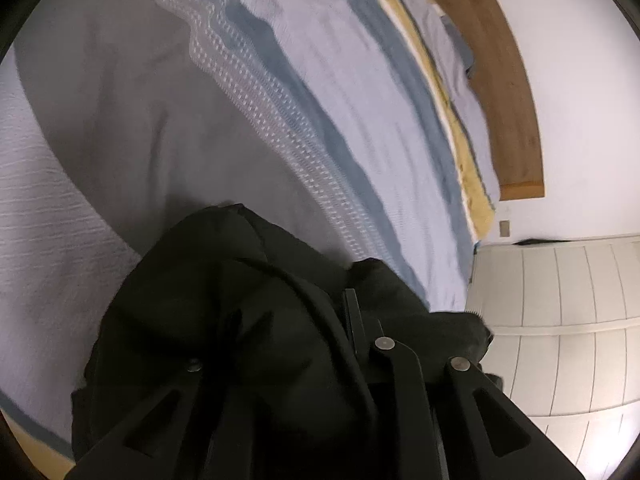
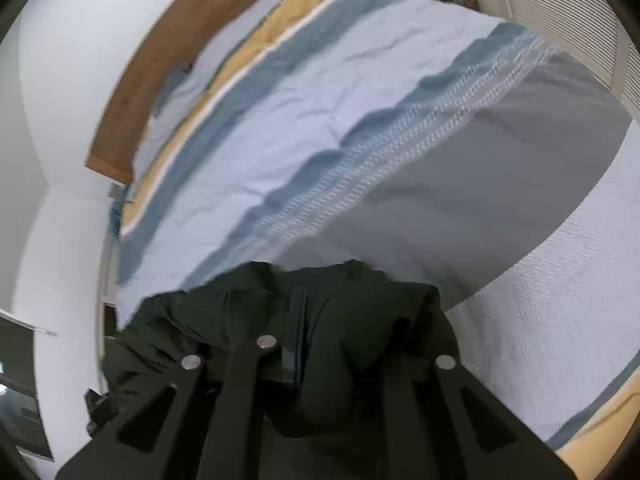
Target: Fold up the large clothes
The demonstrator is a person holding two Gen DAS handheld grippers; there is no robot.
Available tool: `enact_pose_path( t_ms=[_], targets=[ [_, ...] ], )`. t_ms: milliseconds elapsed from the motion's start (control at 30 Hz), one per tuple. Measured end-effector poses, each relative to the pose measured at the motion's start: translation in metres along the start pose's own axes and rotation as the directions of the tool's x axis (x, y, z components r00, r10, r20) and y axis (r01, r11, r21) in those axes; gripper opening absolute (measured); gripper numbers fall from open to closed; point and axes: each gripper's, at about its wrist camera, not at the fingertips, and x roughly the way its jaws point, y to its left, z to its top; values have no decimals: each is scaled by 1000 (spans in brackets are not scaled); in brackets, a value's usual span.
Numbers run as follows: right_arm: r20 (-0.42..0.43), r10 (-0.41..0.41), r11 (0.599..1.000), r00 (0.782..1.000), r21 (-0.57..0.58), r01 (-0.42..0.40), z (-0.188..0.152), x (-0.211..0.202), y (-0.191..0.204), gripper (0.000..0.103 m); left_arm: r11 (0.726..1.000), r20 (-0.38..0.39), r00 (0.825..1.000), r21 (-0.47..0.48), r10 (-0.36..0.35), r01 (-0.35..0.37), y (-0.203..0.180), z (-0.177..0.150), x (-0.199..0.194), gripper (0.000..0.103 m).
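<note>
Left tongs point(image 1: 320, 320) clenched on black garment point(image 1: 224, 300), right tongs point(image 2: 298, 320) clenched on same garment point(image 2: 360, 320), cloth bunched over both, above near end of striped bed point(image 2: 320, 120).

Both views showing soft, even daylight, fairly bright. White wall point(image 1: 580, 80) washing out near right rim of left-wrist view. Motion blur smearing striped bedspread point(image 2: 320, 120) in both, worst far up bed. Fisheye bending headboard point(image 1: 500, 80) and wall lines; black vignette ringing corners. Black garment point(image 2: 340, 320) reading underexposed, folds barely showing, casting soft shadow on grey band just beyond it.
</note>
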Motion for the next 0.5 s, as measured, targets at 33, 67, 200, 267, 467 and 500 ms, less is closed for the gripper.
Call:
enact_pose_path(
  t_ms=[33,67,200,267,467,500],
  targets=[
    [-6,-7,1000,1000,1,7,-1,7,-2,11,1000,-8,1000,6,8,-8,2,0,6,16],
    [-11,-16,1000,1000,-1,16,-2,13,-4,11,1000,-15,1000,10,12,-12,3,0,9,16],
    [-21,-20,1000,1000,7,21,0,21,-8,11,1000,-30,1000,1,-2,2,4,2,10,22],
    [-21,4,1000,1000,19,-4,3,18,-11,12,999,-27,999,-13,-38,38,3,5,3,32],
    [35,178,974,983,136,-181,8,-6,-19,51,991,41,990,-21,-135,136,-15,13,-29,84],
    [35,180,974,983,132,-183,9,-10,-17,53,991,47,990,-14,-131,131,-18,15,-33,84]
  ],
)
